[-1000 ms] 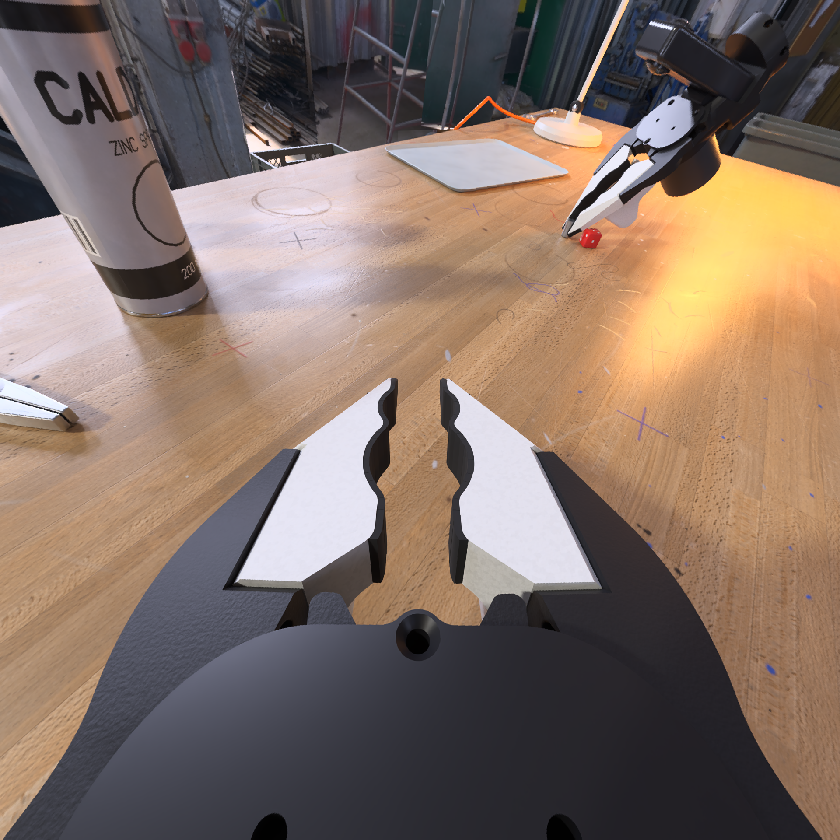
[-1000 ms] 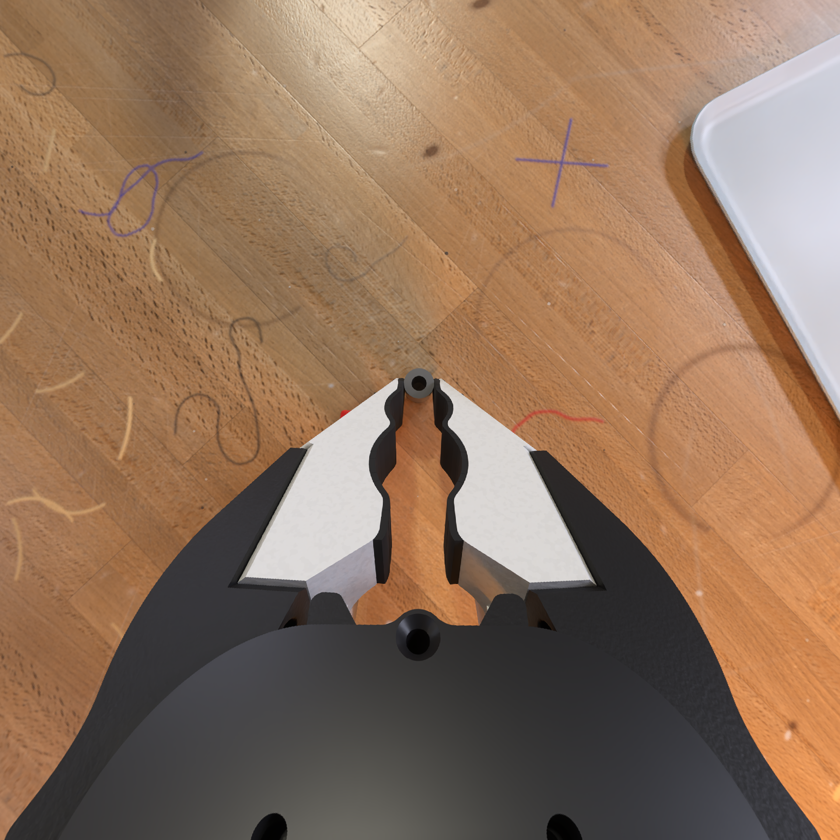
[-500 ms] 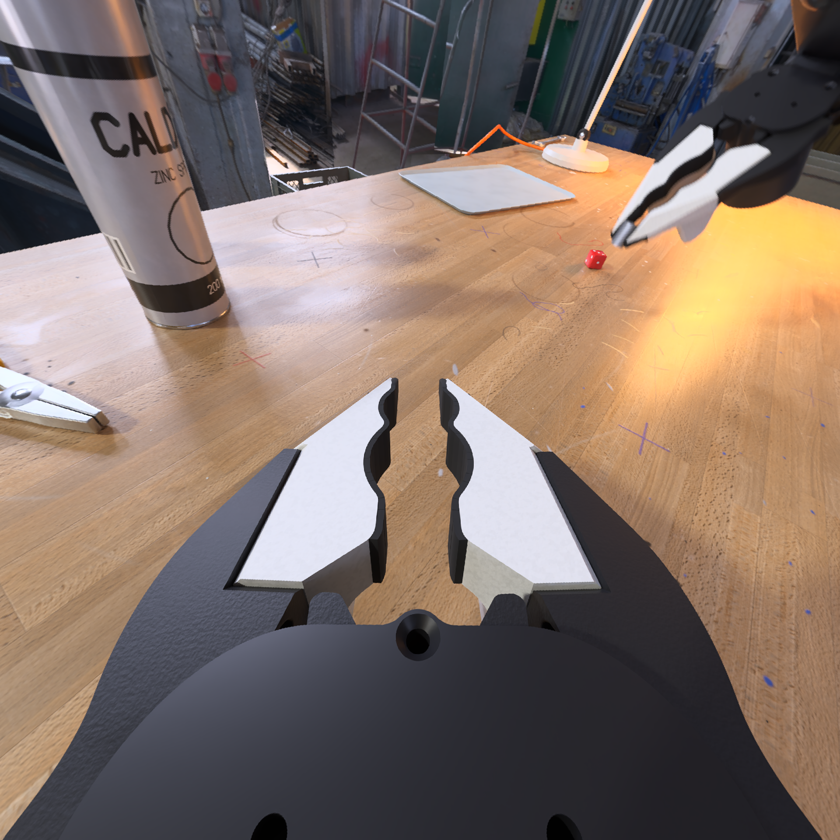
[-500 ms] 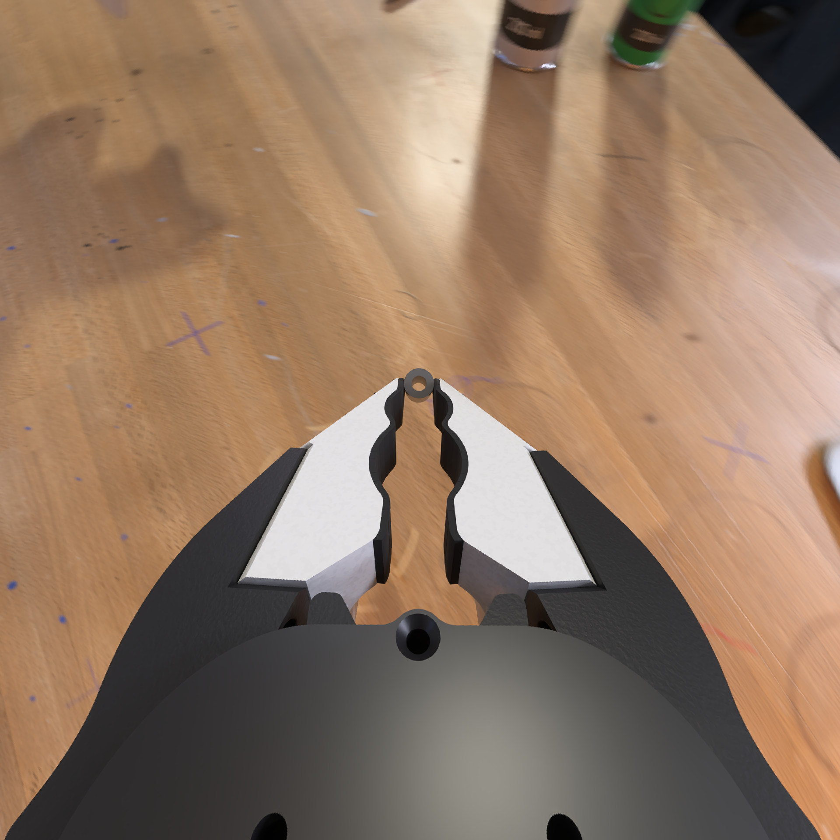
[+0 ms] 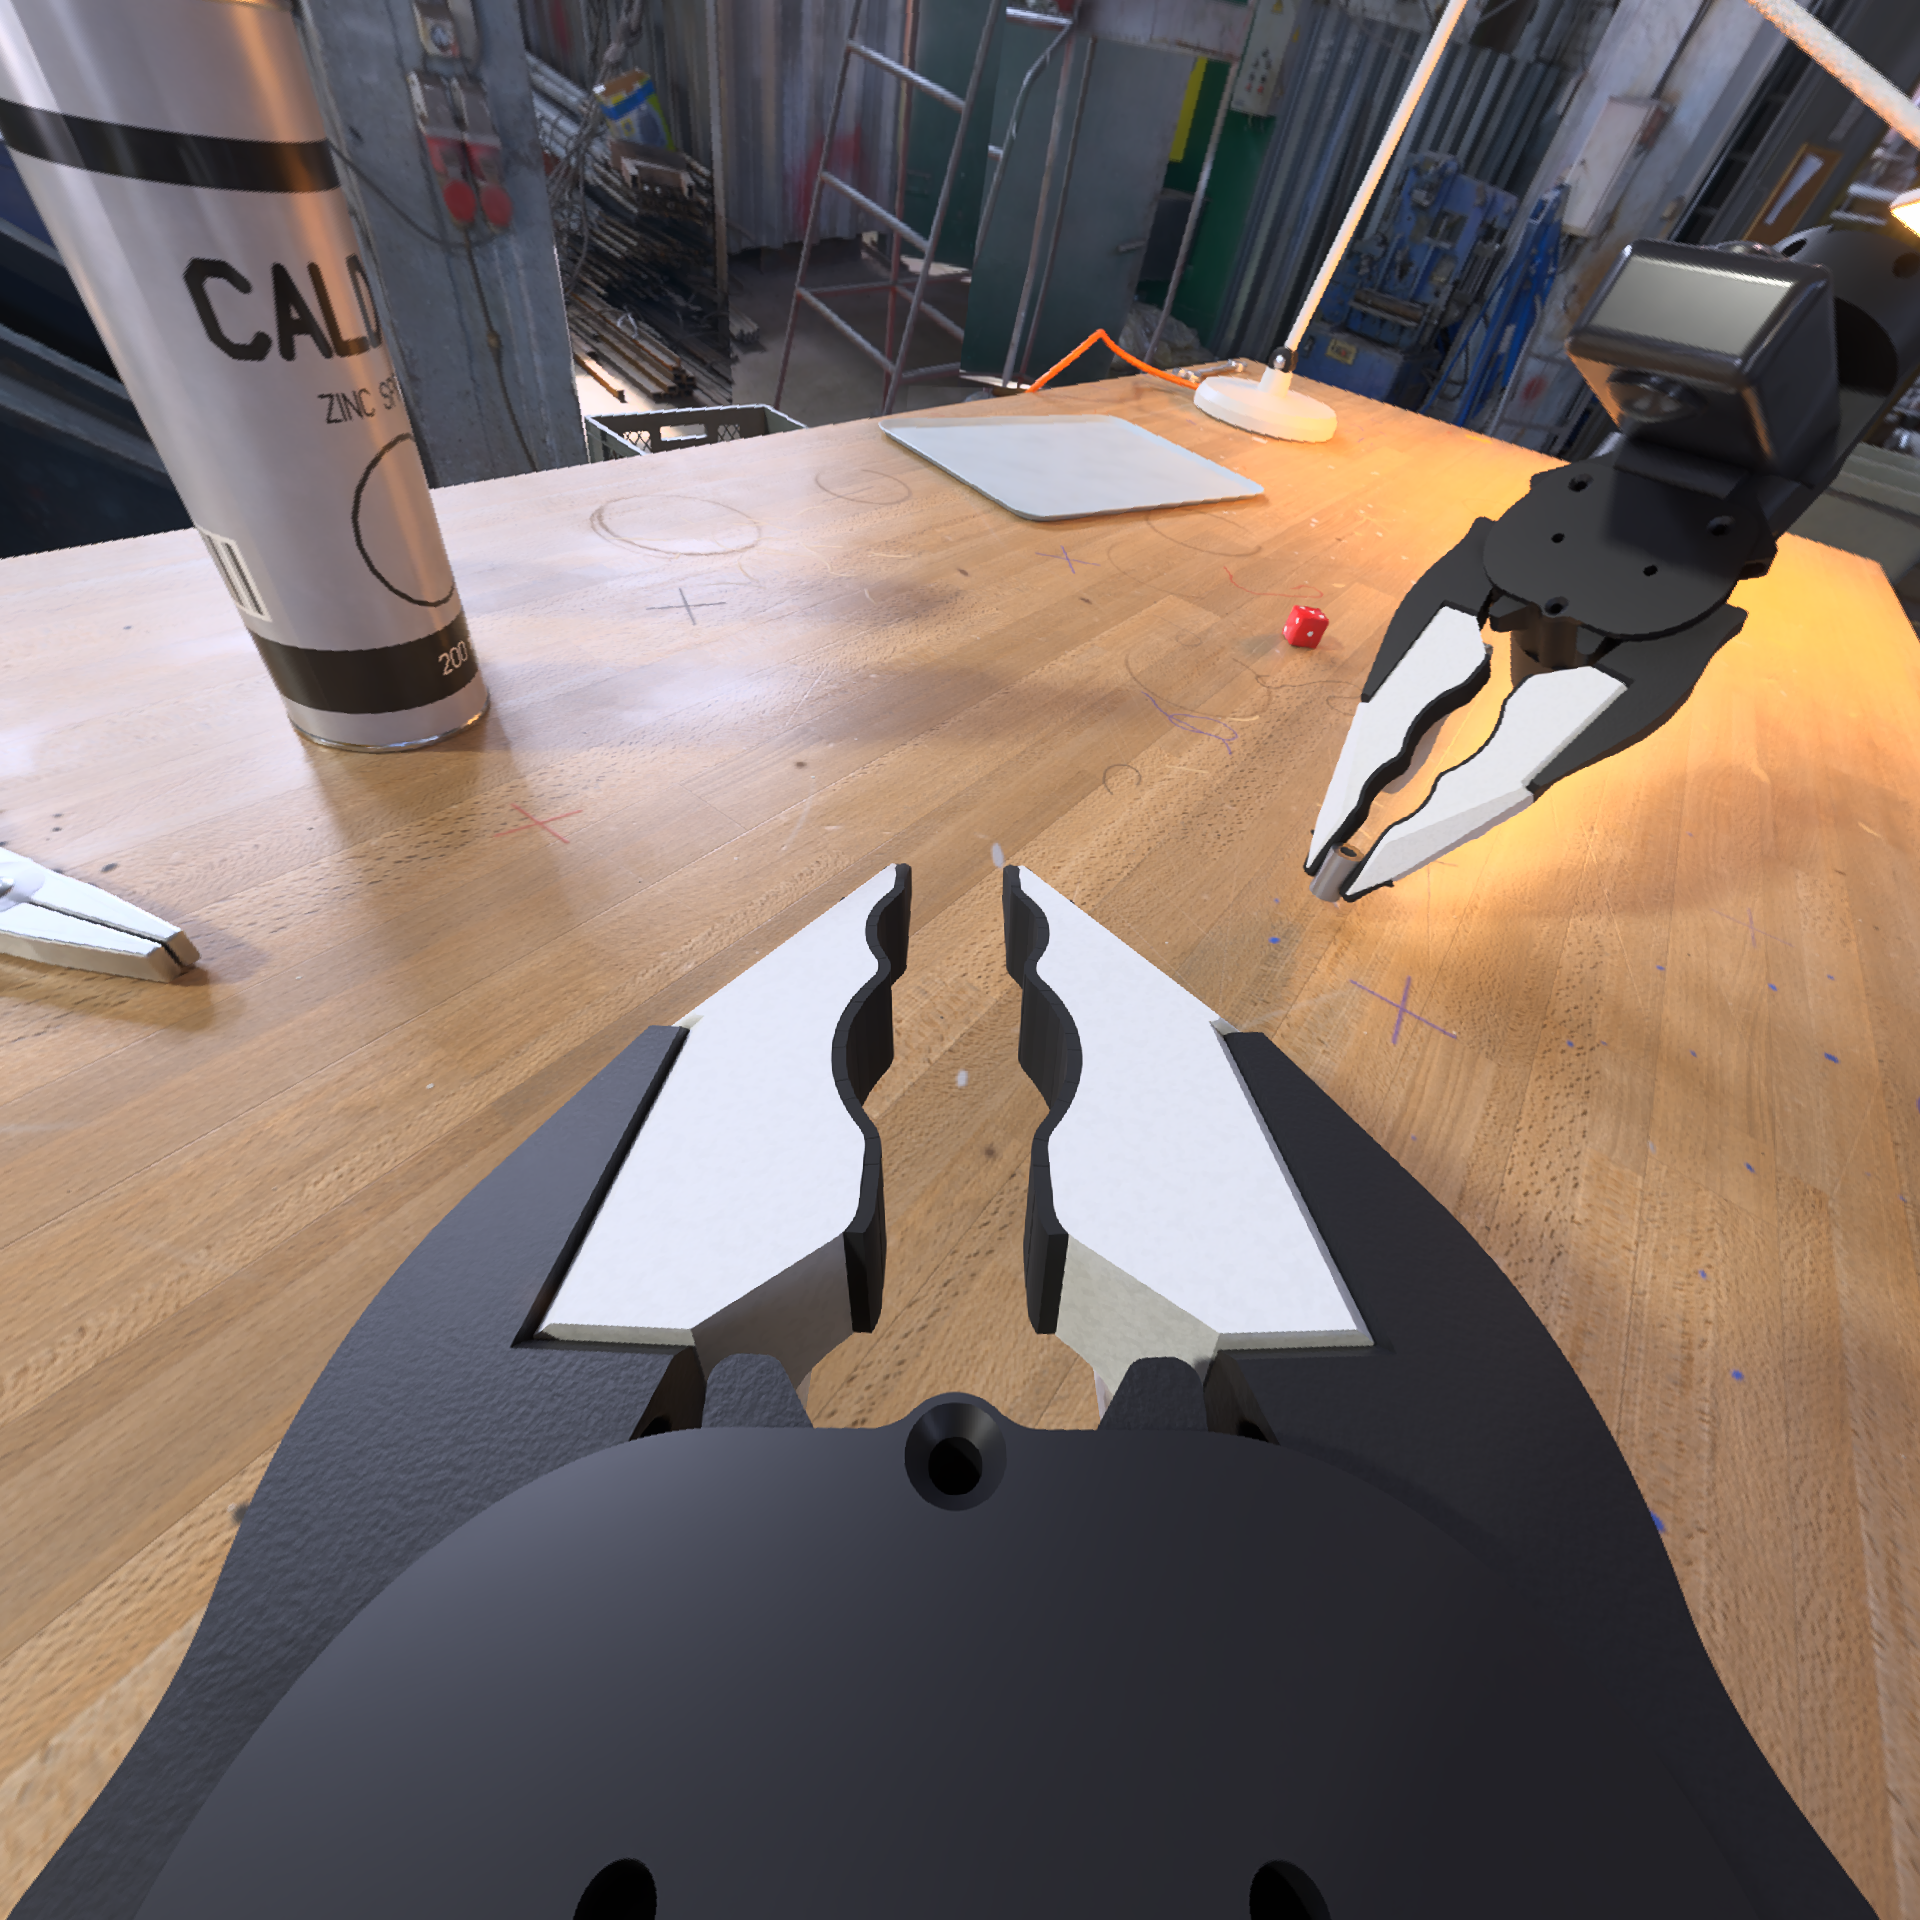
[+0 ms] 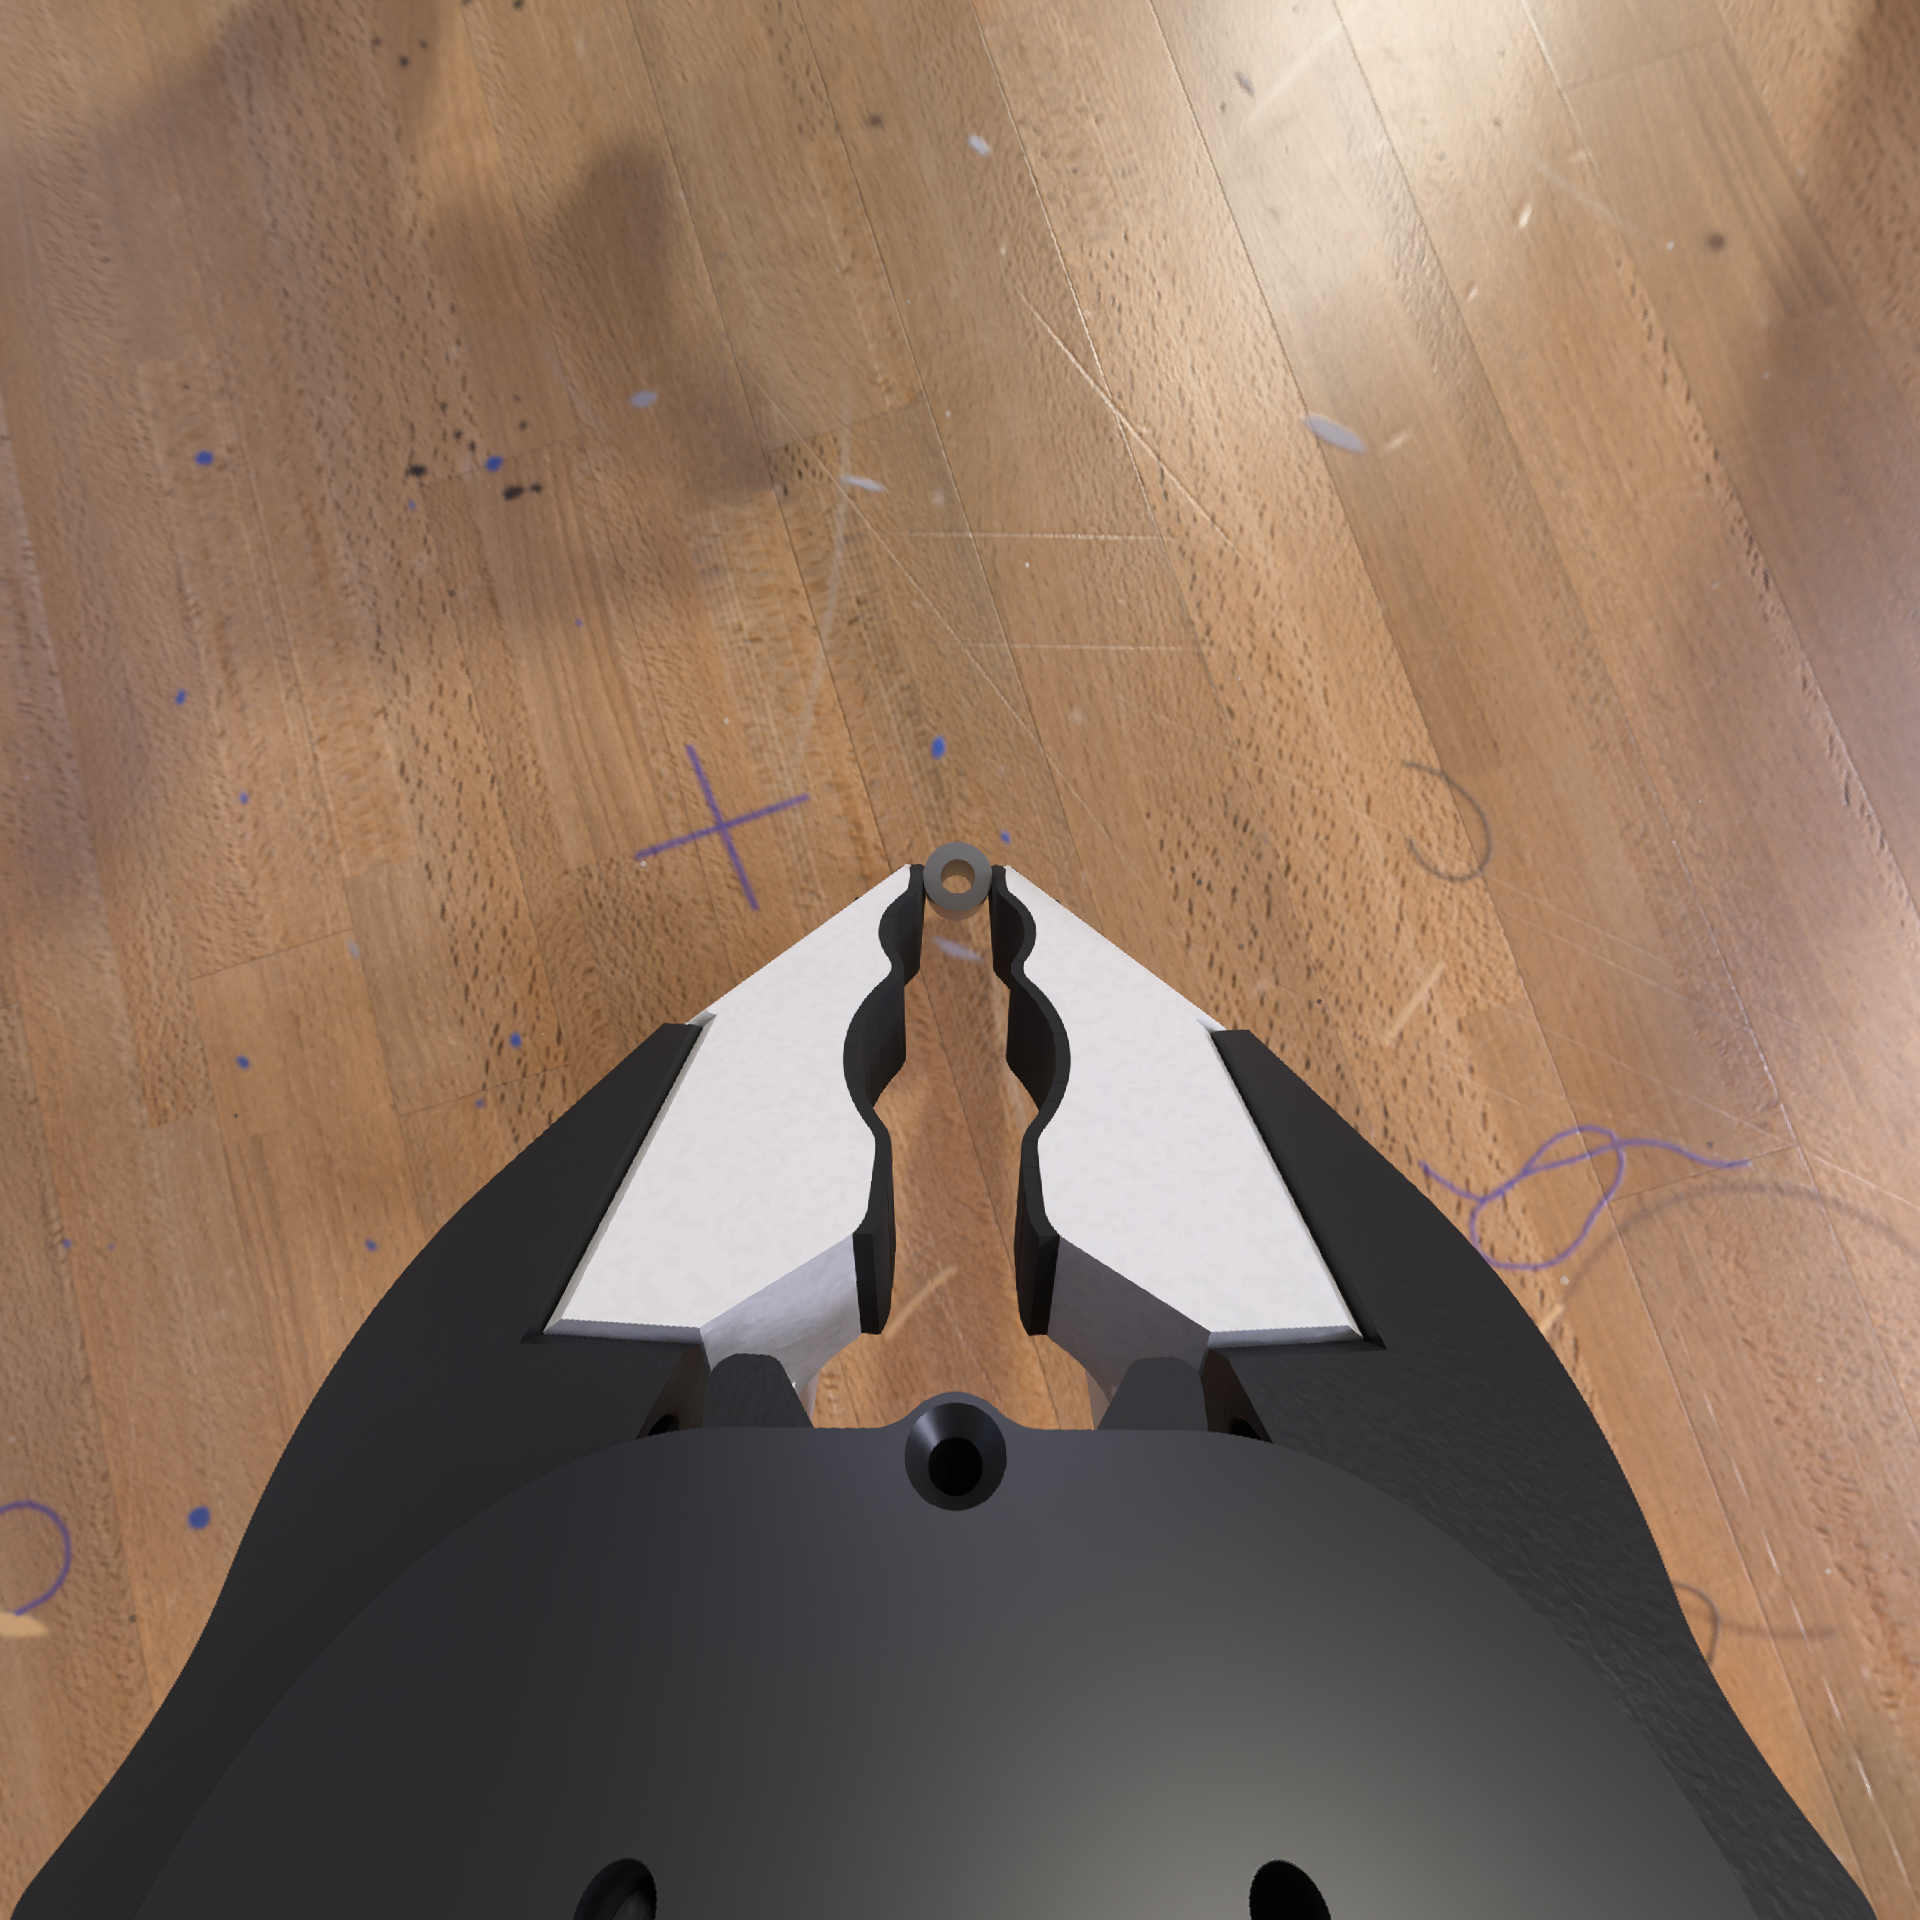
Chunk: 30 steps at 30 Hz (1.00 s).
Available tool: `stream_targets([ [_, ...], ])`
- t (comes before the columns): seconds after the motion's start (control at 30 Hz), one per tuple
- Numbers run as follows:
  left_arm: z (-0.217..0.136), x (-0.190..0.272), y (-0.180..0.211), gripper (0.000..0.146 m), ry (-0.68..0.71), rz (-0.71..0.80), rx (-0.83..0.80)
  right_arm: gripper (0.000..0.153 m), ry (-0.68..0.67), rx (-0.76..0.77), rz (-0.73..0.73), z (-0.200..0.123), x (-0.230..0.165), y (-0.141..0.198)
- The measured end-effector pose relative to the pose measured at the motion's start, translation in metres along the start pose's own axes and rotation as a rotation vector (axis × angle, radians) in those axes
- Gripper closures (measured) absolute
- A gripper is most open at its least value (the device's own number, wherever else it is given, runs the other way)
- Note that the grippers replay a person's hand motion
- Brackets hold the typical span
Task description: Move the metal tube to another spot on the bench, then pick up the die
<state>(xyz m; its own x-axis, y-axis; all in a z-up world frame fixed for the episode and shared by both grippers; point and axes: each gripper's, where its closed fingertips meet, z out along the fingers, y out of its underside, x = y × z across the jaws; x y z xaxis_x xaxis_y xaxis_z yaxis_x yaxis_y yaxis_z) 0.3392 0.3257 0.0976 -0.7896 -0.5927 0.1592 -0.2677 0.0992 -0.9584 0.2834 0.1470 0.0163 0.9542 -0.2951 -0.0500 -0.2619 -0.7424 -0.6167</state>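
My right gripper [image 6: 956, 883] is shut on a small grey metal tube [image 6: 956, 881], held end-on between its fingertips just above the wooden bench. In the left wrist view the right gripper [image 5: 1340, 883] points down at the bench with the tube [image 5: 1333, 871] at its tips, close to the surface. The red die [image 5: 1305, 627] lies on the bench beyond it, apart from both grippers. My left gripper [image 5: 956, 883] is open and empty, low over the bench in the near middle.
A tall grey and black spray can [image 5: 260, 416] stands at the left. Metal pliers [image 5: 94, 930] lie at the left edge. A white tray [image 5: 1070, 462] and a white lamp base [image 5: 1262, 407] sit at the far side. The bench [image 5: 727, 727] ends behind them.
My right gripper has carried the tube away from the die, toward the near side, and lowered it close to the bench. The left gripper has barely shifted and stays open.
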Motion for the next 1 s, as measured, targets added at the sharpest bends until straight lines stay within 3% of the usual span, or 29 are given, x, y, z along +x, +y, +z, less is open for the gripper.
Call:
stream_targets([
  [0.37, 0.004, 0.003, 0.009, 0.129, 0.007, 0.015, -0.046, 0.140, 0.005, 0.028, 0.030, 0.005, 0.002, 0.004],
  [0.47, 0.005, 0.004, 0.011, 0.129, 0.008, 0.024, -0.056, 0.115, -0.001, 0.081, 0.089, -0.010, 0.005, 0.005],
  [0.53, 0.006, 0.004, 0.012, 0.128, 0.006, 0.029, -0.063, 0.111, 0.039, 0.137, 0.139, -0.032, 0.018, 0.011],
  [0.6, 0.006, 0.003, 0.014, 0.129, 0.002, 0.032, -0.069, 0.111, 0.144, 0.159, 0.189, -0.059, 0.042, 0.030],
  [0.73, 0.008, 0.003, 0.016, 0.129, -0.003, 0.040, -0.084, 0.111, 0.463, 0.073, 0.270, -0.116, 0.106, 0.101],
  [0.87, 0.010, 0.001, 0.020, 0.129, -0.013, 0.050, -0.101, 0.109, 0.487, 0.062, 0.394, -0.133, 0.132, 0.144],
  [1.0, 0.011, -0.002, 0.024, 0.128, -0.025, 0.047, -0.119, 0.108, 0.540, 0.088, 0.388, -0.142, 0.146, 0.159],
])
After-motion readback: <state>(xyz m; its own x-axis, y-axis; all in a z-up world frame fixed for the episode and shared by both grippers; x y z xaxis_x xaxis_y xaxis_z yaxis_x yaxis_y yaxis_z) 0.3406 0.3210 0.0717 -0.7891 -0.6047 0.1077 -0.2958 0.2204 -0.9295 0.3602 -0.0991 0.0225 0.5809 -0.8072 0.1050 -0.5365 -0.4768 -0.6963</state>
